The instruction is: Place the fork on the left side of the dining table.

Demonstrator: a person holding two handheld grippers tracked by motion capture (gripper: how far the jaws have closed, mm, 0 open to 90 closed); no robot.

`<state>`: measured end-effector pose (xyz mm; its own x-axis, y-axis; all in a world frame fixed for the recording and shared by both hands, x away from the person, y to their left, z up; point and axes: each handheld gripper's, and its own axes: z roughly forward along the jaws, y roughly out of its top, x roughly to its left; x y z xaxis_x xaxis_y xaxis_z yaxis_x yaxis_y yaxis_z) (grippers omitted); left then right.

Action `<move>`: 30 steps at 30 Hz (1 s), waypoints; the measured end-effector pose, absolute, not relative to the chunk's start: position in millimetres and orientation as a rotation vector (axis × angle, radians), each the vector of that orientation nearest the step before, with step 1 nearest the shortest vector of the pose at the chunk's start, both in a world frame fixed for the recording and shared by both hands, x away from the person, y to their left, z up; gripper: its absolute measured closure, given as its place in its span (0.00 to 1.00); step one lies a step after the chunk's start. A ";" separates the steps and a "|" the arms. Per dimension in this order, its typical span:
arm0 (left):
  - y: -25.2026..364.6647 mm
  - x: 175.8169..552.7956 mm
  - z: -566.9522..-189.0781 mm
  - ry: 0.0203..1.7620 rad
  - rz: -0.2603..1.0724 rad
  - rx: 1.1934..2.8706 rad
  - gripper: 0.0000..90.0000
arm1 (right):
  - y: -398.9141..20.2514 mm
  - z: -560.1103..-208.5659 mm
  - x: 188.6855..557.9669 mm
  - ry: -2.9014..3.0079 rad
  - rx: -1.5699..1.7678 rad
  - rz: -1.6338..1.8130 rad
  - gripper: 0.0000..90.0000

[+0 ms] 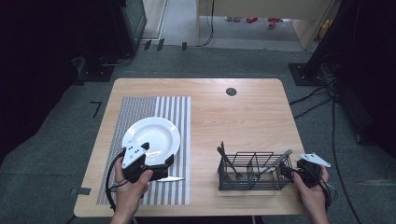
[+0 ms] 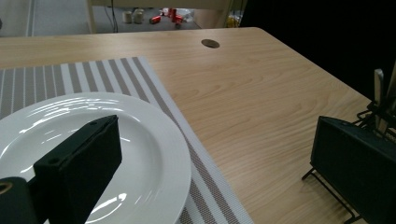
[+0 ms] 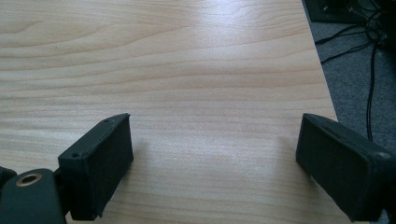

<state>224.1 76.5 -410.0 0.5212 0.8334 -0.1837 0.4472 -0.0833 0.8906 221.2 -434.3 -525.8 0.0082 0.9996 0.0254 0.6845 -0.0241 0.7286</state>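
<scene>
My left gripper point(image 2: 205, 163), jaws released, hovers over the white plate point(image 1: 156, 133), hiding its near rim; my right gripper point(image 3: 215, 168), jaws released, over bare desk point(image 3: 187, 60).

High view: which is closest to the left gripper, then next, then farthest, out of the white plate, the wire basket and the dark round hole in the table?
1. White plate: right at the left gripper, on the striped mat.
2. Wire basket: off to its right, near the table's front edge.
3. Dark round hole: farthest, up near the table's back edge.

High view overhead, gripper views low — shared table point(image 1: 243, 116)
</scene>
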 end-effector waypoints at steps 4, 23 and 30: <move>67.0 225.4 -407.0 1.073 0.444 1.710 0.02 | -434.3 -525.9 221.2 1.729 1.762 0.774 0.12; 14.5 227.9 -400.8 0.972 0.363 1.747 0.02 | -434.1 -525.9 220.7 1.731 1.760 0.777 0.12; -5.2 227.2 -398.7 0.935 0.341 1.757 0.07 | -434.0 -525.8 220.6 1.733 1.759 0.777 0.12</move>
